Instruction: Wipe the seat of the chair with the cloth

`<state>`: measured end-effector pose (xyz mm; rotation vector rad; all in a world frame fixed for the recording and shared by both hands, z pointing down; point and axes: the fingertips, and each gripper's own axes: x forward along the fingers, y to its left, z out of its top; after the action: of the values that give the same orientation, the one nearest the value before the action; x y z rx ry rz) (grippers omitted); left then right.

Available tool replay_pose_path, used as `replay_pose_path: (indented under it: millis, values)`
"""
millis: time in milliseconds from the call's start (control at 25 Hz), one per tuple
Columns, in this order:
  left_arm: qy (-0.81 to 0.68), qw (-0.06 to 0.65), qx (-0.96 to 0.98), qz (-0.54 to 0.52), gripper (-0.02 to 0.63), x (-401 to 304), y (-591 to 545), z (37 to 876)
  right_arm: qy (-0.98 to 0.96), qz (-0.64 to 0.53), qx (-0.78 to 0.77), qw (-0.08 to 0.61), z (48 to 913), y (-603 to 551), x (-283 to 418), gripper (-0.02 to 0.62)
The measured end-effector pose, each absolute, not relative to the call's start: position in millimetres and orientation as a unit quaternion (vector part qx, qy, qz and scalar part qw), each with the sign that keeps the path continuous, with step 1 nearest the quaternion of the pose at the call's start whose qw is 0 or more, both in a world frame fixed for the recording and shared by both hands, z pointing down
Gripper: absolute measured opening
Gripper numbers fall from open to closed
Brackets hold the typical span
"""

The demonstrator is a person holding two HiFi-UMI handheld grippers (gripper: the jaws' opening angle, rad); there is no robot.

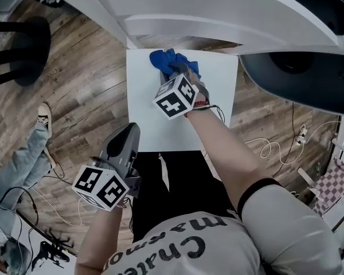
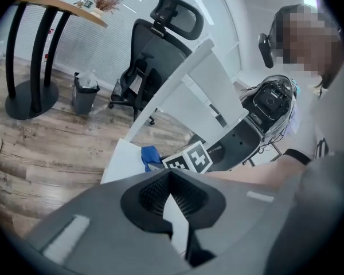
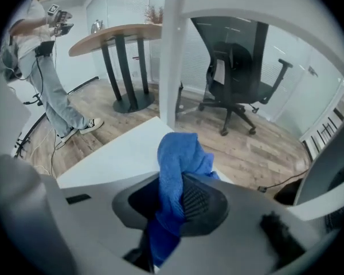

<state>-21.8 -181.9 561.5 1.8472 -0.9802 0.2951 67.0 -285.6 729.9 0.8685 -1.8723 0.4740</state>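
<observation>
The white chair seat point(image 1: 160, 122) lies below me. A blue cloth point(image 1: 171, 62) is bunched on its far left part, near the backrest. My right gripper point(image 1: 179, 73) is shut on the blue cloth, which rests on the seat. In the right gripper view the cloth point(image 3: 178, 159) hangs out between the jaws above the seat point(image 3: 112, 153). My left gripper point(image 1: 129, 133) hovers at the seat's near left corner with nothing in it. Its jaws are together, and its own view looks over the seat point(image 2: 121, 162) to the cloth point(image 2: 151, 155).
The chair's white backrest point(image 1: 218, 10) rises behind the seat. A black office chair point(image 1: 309, 56) stands at the right and a black table base point(image 1: 23, 50) at the left. Another person's leg and sneaker point(image 1: 43, 116) are at the left. Cables point(image 1: 275, 148) lie on the wood floor.
</observation>
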Motion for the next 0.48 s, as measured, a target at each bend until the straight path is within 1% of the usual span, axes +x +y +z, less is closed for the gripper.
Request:
replay_pose_path:
  millis: [480]
  values:
    - [-0.351,0.492,0.785,0.137,0.008,36,-183,572,-0.674,0.283,0.507,0.457,729,-277,232,0.087]
